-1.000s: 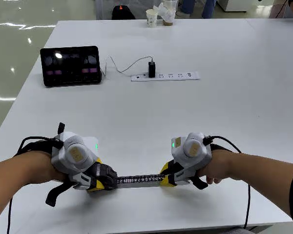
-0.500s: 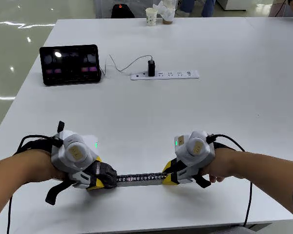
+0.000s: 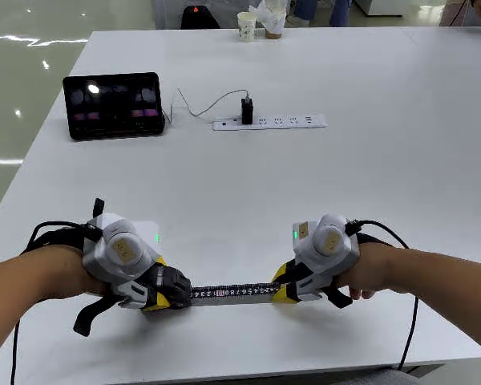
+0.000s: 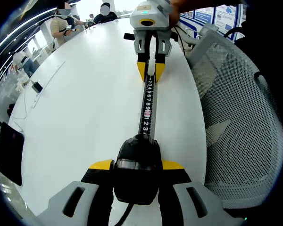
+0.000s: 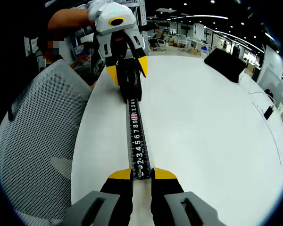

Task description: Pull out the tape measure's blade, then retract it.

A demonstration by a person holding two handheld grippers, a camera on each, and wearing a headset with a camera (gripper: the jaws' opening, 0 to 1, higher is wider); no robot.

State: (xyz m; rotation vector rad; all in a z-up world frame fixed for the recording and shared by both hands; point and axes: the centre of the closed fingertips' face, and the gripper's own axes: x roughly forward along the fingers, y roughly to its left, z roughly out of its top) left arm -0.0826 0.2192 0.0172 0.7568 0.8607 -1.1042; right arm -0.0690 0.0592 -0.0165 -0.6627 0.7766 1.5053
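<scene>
Now the right gripper [image 3: 281, 291] sits a little further to the right than a second ago, and more of the numbered blade [image 3: 232, 292] lies bare between the two hands, stretched straight and low over the white surface [image 3: 321, 184] near its front edge. Its jaws are pinched narrow on the blade's tip, as the right gripper view shows. The left gripper [image 3: 165, 291] has barely shifted; its jaws are closed around the black tape measure [image 3: 176, 289], anchoring it against the pull. By my reading the pull-out is under way with only a short length drawn, and the retraction is not yet begun. The tablet [image 3: 114, 104] and power strip [image 3: 268, 122] sit as before.
</scene>
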